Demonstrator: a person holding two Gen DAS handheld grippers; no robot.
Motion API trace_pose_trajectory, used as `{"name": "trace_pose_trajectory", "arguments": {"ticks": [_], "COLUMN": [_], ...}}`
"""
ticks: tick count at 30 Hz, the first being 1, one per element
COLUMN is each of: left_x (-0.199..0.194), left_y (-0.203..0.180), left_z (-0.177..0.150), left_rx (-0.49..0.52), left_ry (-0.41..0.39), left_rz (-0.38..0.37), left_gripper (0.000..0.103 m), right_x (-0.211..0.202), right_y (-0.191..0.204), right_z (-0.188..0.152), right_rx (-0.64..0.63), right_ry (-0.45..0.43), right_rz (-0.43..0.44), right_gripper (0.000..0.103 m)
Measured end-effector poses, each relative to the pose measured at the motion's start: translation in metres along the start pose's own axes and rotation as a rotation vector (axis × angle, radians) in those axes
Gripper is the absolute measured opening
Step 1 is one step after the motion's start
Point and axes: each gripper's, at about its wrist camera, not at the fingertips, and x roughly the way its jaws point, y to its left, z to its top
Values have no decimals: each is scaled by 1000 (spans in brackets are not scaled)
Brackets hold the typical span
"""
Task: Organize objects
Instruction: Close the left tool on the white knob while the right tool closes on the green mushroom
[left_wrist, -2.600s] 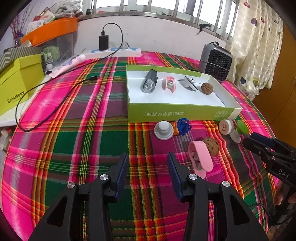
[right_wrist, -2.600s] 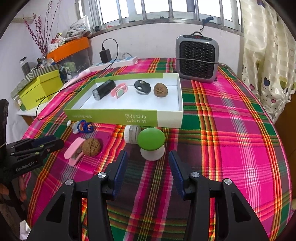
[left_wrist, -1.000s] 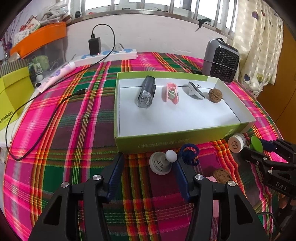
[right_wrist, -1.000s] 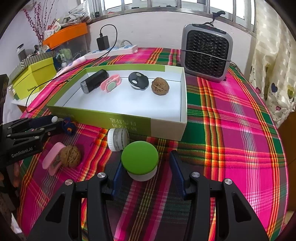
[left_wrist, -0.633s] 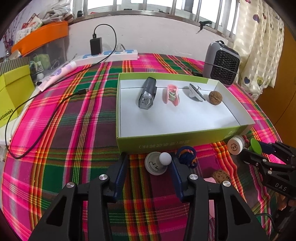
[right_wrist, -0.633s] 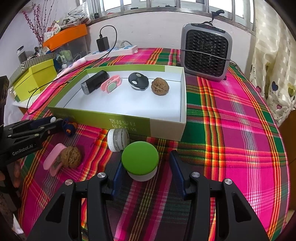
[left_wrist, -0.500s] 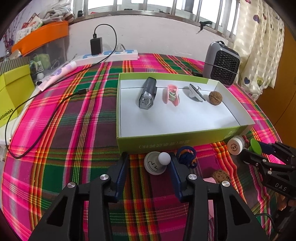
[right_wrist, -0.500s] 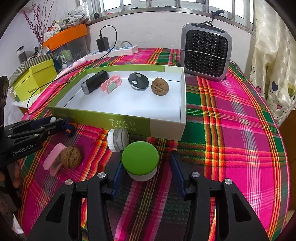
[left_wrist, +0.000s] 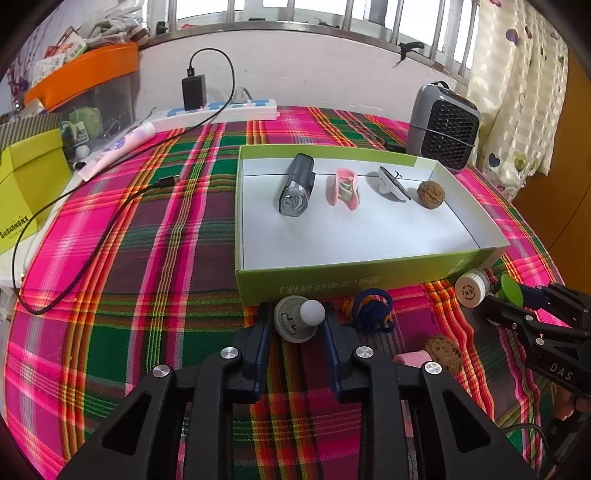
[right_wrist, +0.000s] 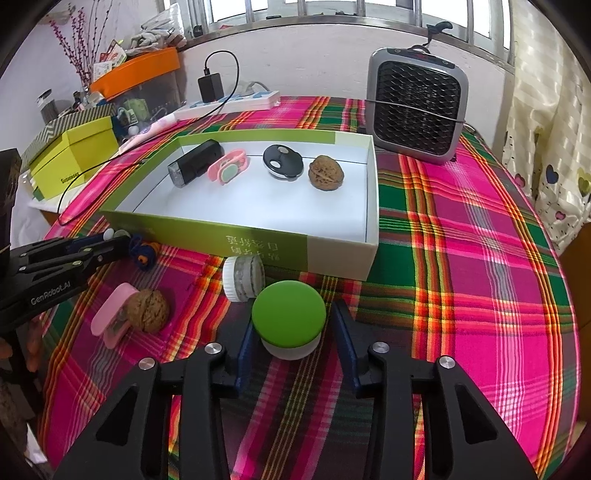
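A grey round disc with a white ball knob (left_wrist: 300, 320) sits at lower centre of the left wrist view, just in front of the near wall of a shallow green-sided cardboard box with a white floor (left_wrist: 354, 277). The left gripper (left_wrist: 295, 332) has its blue-padded fingers (left_wrist: 263, 332) spread on either side of this disc; whether the pads touch it cannot be told. Just right of it lies a blue and orange cord bundle (left_wrist: 370, 309).

In the right wrist view, a green-capped white round tub (right_wrist: 289, 318) stands at lower centre between the spread fingers of the right gripper (right_wrist: 291, 345), with a gap showing on the right side. A small white screw-lid jar (right_wrist: 242, 277) lies on its side just beyond it. At lower left a brown walnut (right_wrist: 148, 309) rests against a pink plastic clip (right_wrist: 110, 314).

Inside the box, along the far wall, lie a black bicycle lamp (right_wrist: 195, 162), a pink and green oval clip (right_wrist: 228, 170), a black and white round gadget (right_wrist: 283, 161) and a second walnut (right_wrist: 325, 172).

Everything stands on a counter with a pink, green and red plaid cloth (right_wrist: 461, 229). At upper right is a grey fan heater (right_wrist: 417, 109); at upper left a white power strip with a black charger (right_wrist: 229, 99), a yellow-green lidded box (right_wrist: 70, 155) and an orange-lidded bin (right_wrist: 136, 70), below a barred window.
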Motion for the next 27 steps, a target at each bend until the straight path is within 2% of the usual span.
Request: {"name": "trace_pose_trajectory", "arguments": {"ticks": [5, 27], "left_x": [-1, -3], "left_y": [1, 6], "left_z": [0, -2], "left_rx": [-5, -17], "left_ry": [-1, -7], "left_rz": [1, 18], "left_gripper": [23, 23], "right_x": [0, 0], "right_y": [1, 1], "right_z": [0, -1], "right_rx": [-2, -1], "right_ry": [-2, -7], "right_rz": [5, 3], "right_gripper": [34, 32]}}
